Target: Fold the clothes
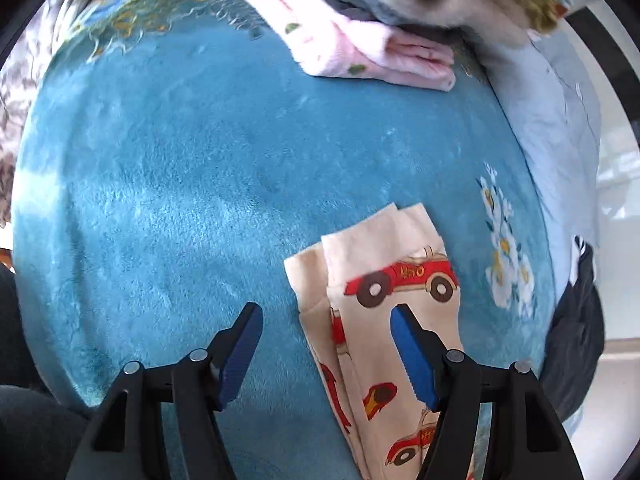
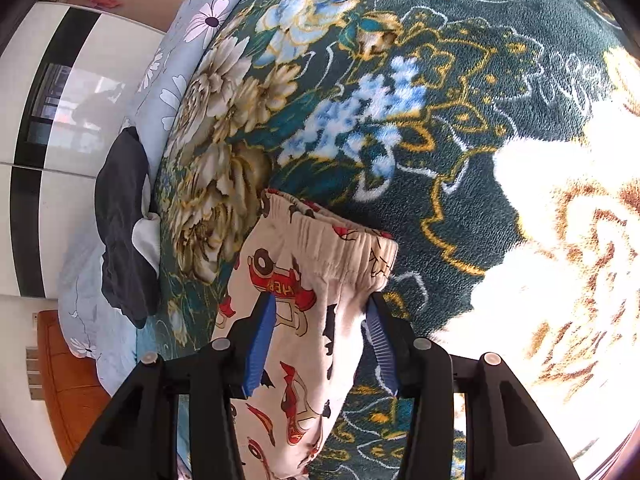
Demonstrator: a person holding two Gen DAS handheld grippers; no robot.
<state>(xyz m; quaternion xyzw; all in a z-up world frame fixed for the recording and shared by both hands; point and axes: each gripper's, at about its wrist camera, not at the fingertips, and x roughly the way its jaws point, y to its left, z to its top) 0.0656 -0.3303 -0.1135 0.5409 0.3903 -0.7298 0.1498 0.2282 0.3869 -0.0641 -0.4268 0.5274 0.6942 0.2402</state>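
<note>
Cream children's trousers printed with red cars lie on the blue plush blanket (image 1: 180,168). In the left wrist view the two leg cuffs (image 1: 376,264) lie together at lower right. My left gripper (image 1: 326,316) is open, just above the blanket, with its right finger (image 1: 408,344) over the leg and its left finger over bare blanket. In the right wrist view the elastic waistband (image 2: 328,236) lies on the flowered part of the blanket (image 2: 460,120). My right gripper (image 2: 320,320) is open, its fingers on either side of the trousers below the waistband.
A stack of folded clothes, pink one (image 1: 360,52) lowest, sits at the far edge. A dark garment (image 2: 124,220) hangs at the bed's side by a light blue flowered sheet (image 2: 176,72). A white wardrobe (image 2: 48,128) stands beyond.
</note>
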